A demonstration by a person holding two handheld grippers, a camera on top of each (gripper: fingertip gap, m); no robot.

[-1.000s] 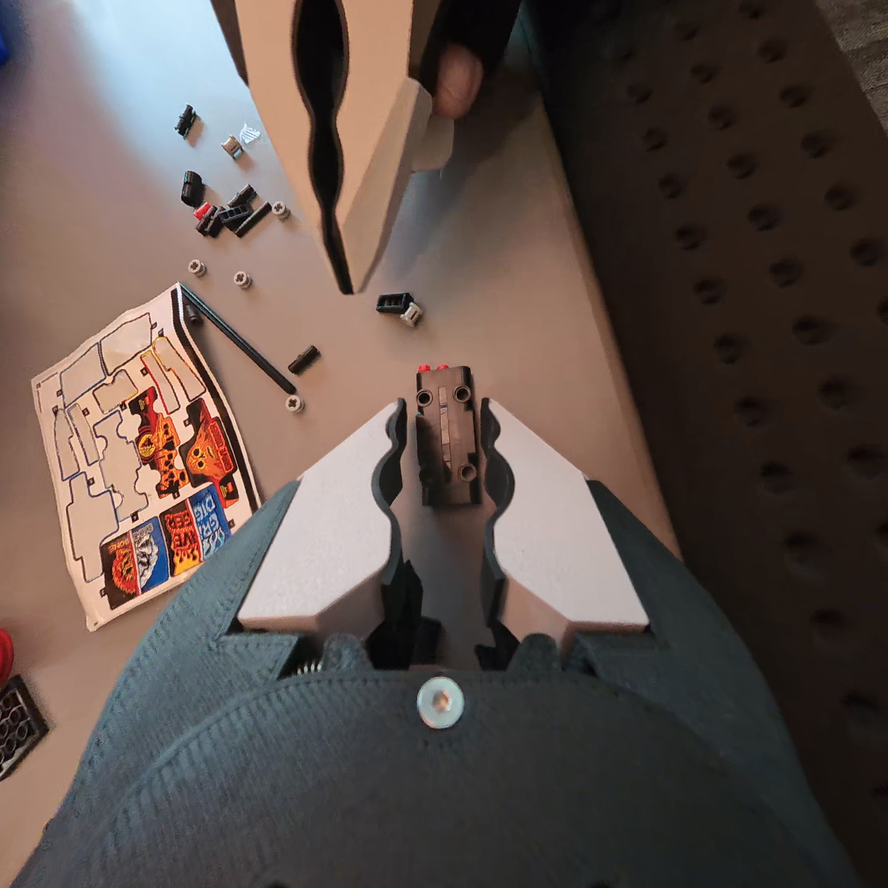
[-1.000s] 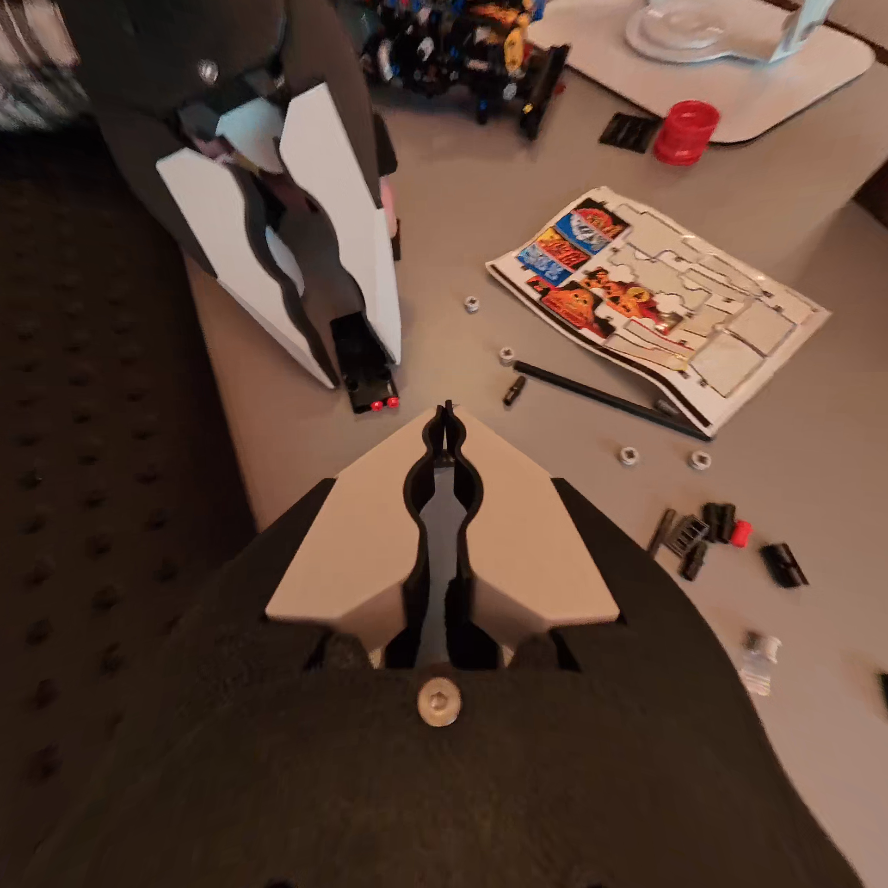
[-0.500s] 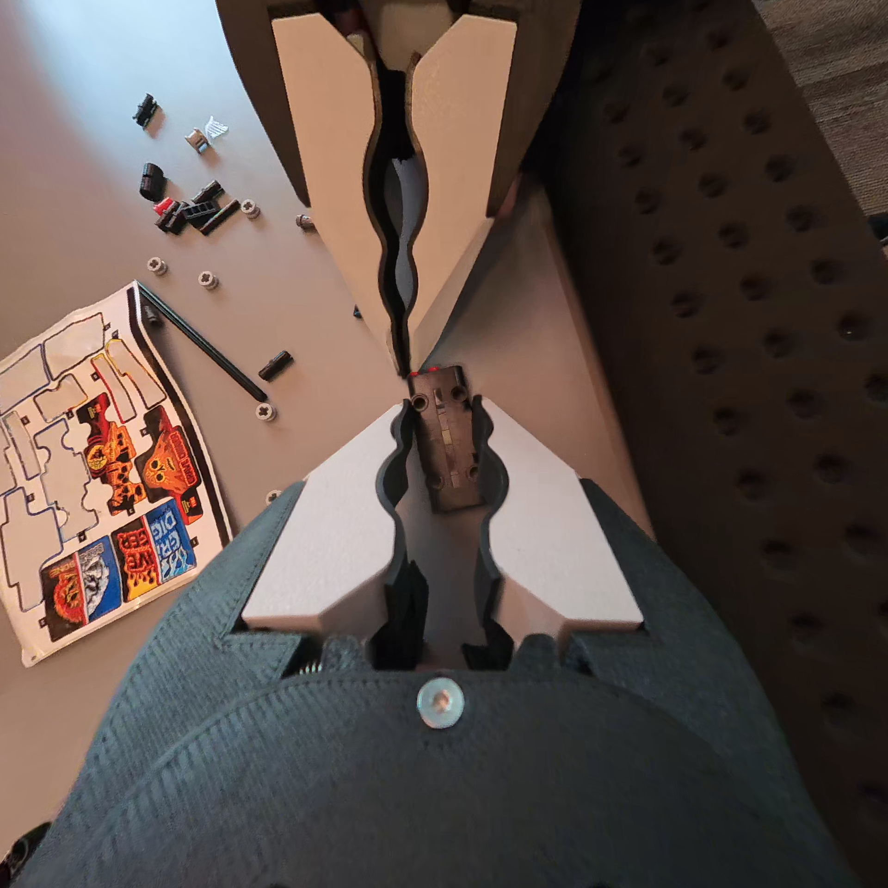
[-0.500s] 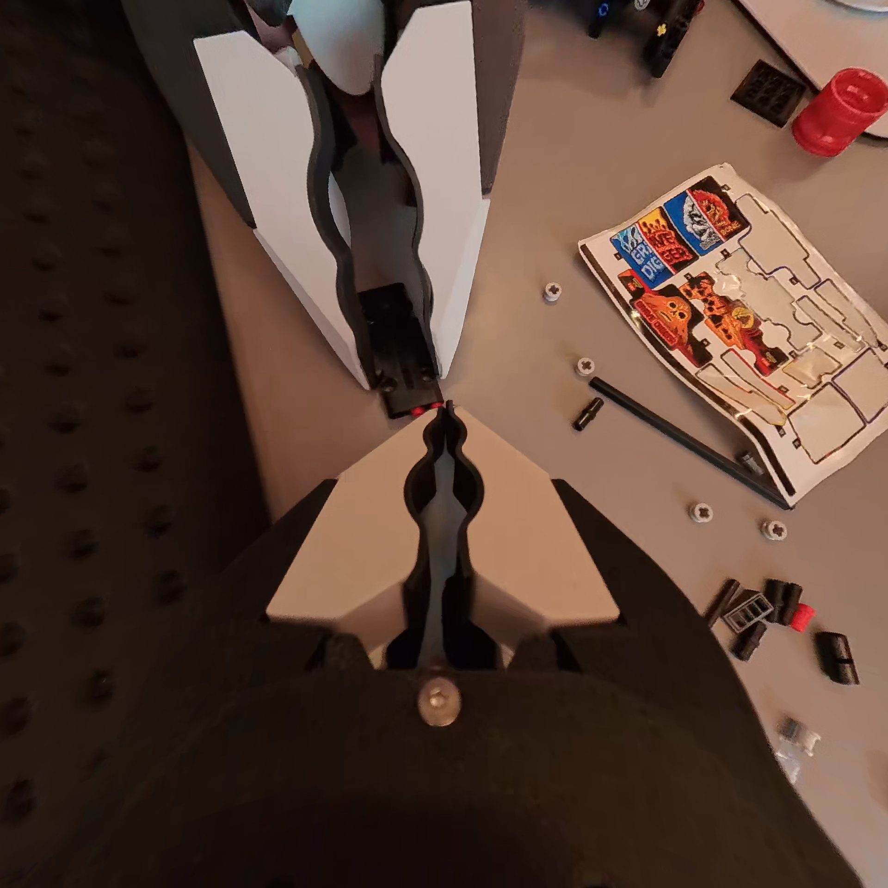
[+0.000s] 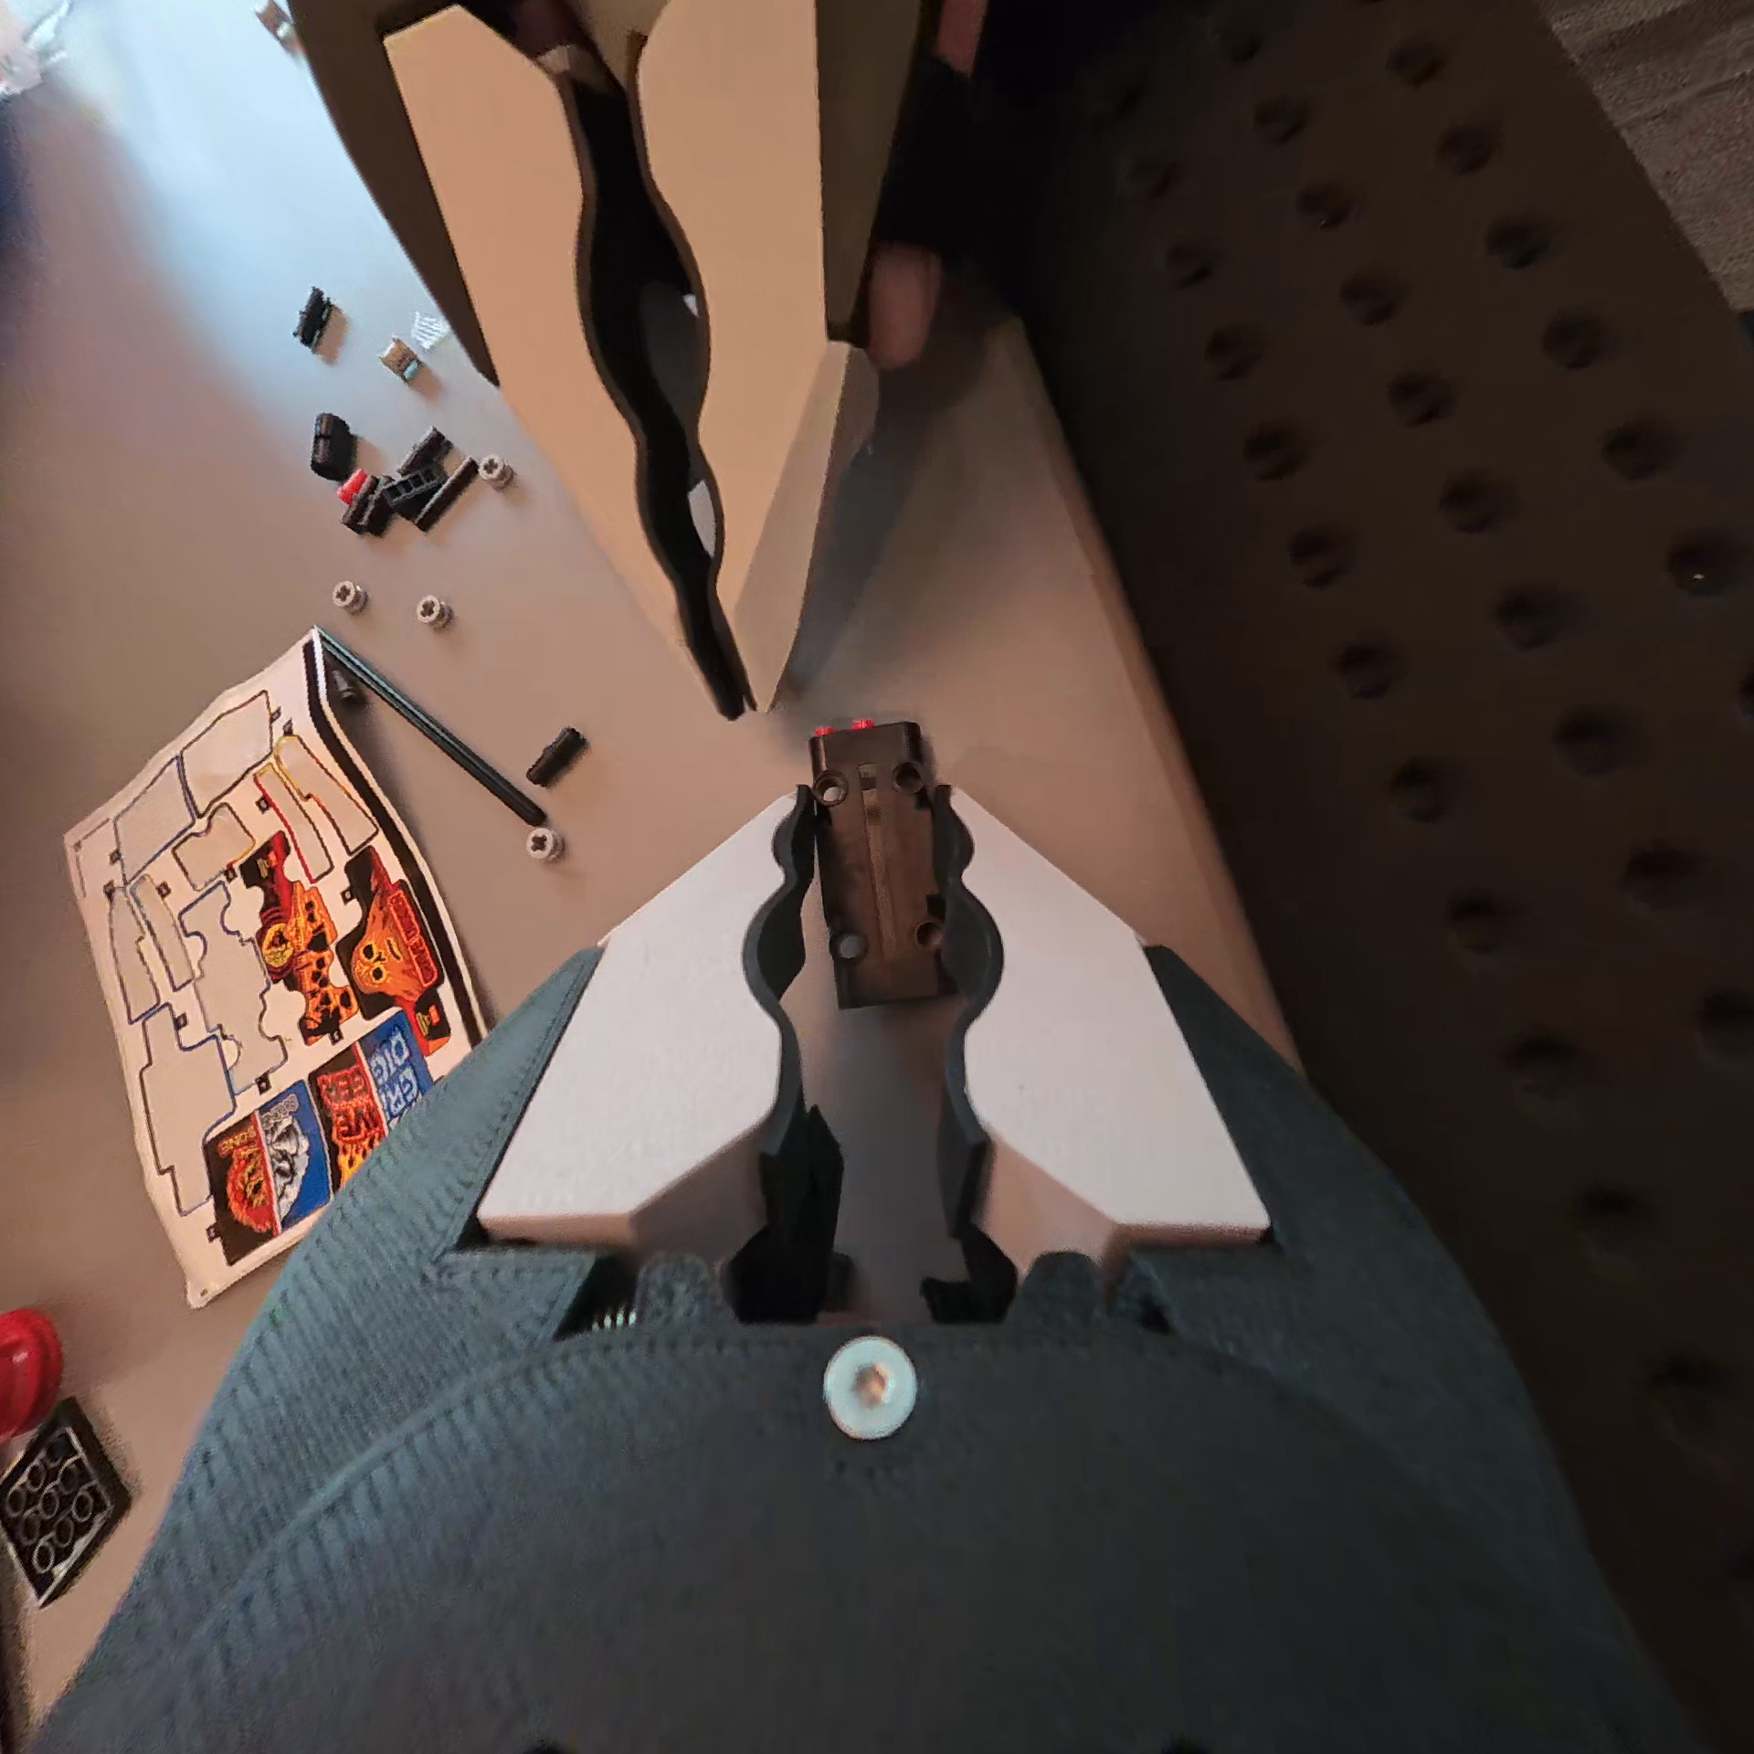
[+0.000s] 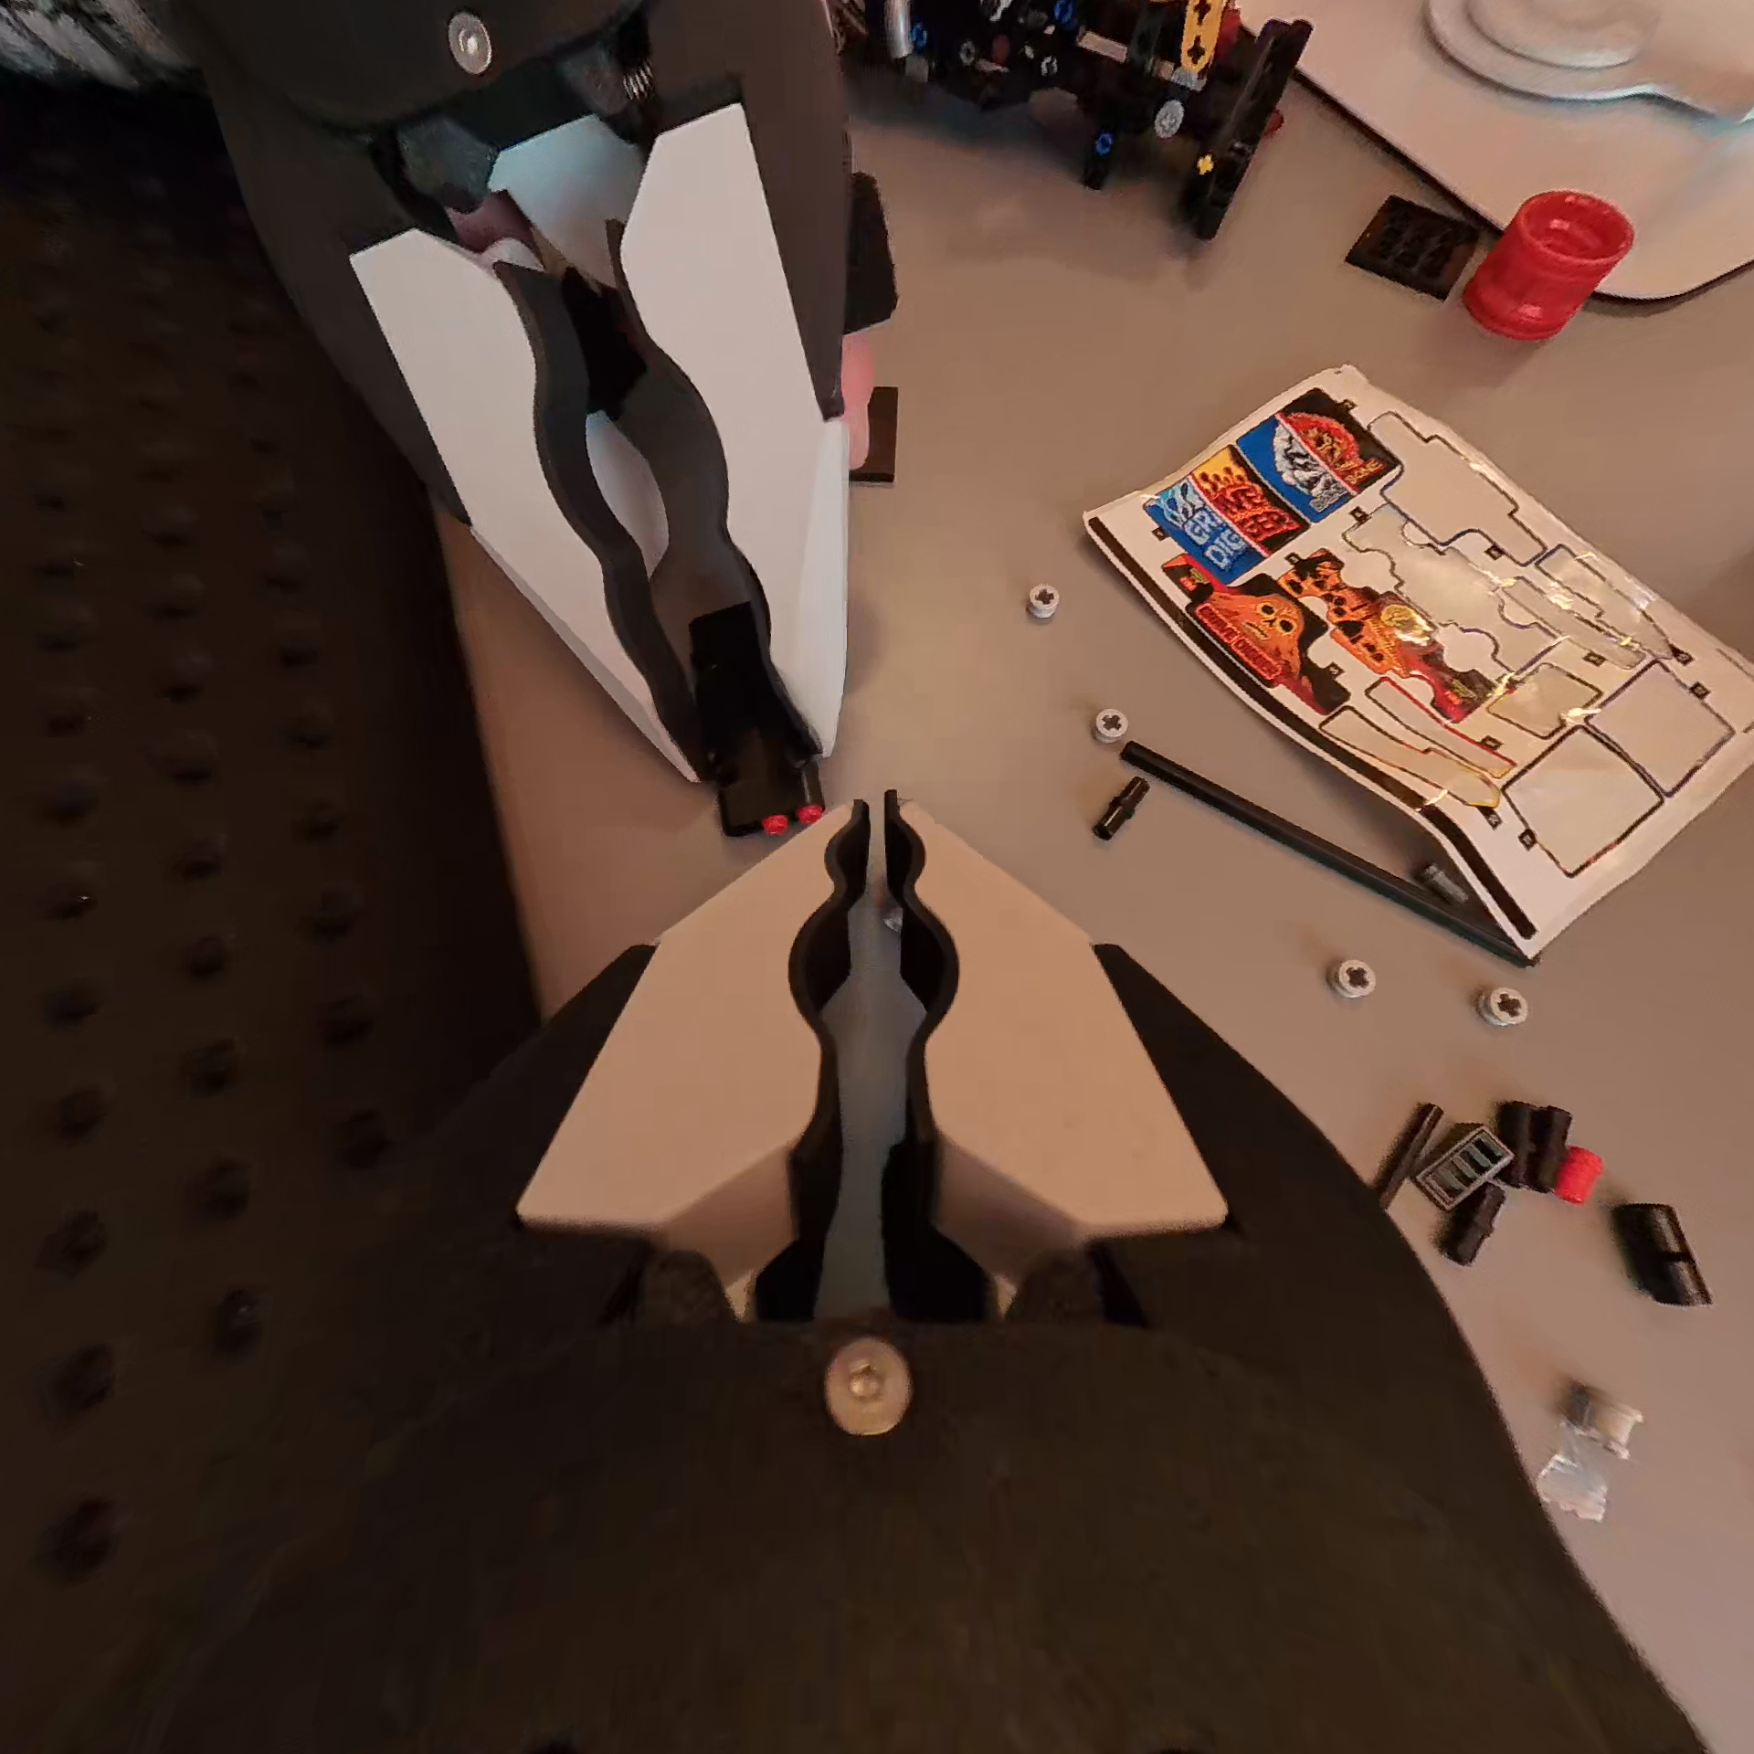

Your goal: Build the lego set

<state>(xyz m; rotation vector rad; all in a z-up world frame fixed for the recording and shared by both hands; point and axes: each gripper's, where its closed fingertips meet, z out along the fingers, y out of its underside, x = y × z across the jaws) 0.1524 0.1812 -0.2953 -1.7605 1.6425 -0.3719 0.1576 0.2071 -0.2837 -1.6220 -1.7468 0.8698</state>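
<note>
- Left gripper point(image 5: 878, 807), left wrist view: white fingers with wavy black pads clamped on the sides of a black lego block point(image 5: 881, 873), held just over the grey table point(image 5: 997, 607) near its edge.
- Block: oblong, dark, four round pin holes on its upper face, a lengthwise groove, two red pins point(image 5: 843, 728) at the far end.
- Right gripper point(image 5: 736, 707), same view: tips drawn nearly together, just beyond the red pins; whether it holds anything cannot be told.
- Loose parts on the table: sticker sheet point(image 5: 256, 959), black axle point(image 5: 432, 731), grey bushes, small black pieces.
- Right gripper point(image 6: 876, 807), right wrist view: pads almost closed, a slim gap between them.
- Left gripper point(image 6: 759, 759), same view: block point(image 6: 759, 769) gripped at its tips, red pins facing the right gripper's tips, close by.
- Far table: red cylinder point(image 6: 1547, 266), part-built model point(image 6: 1091, 66).
</note>
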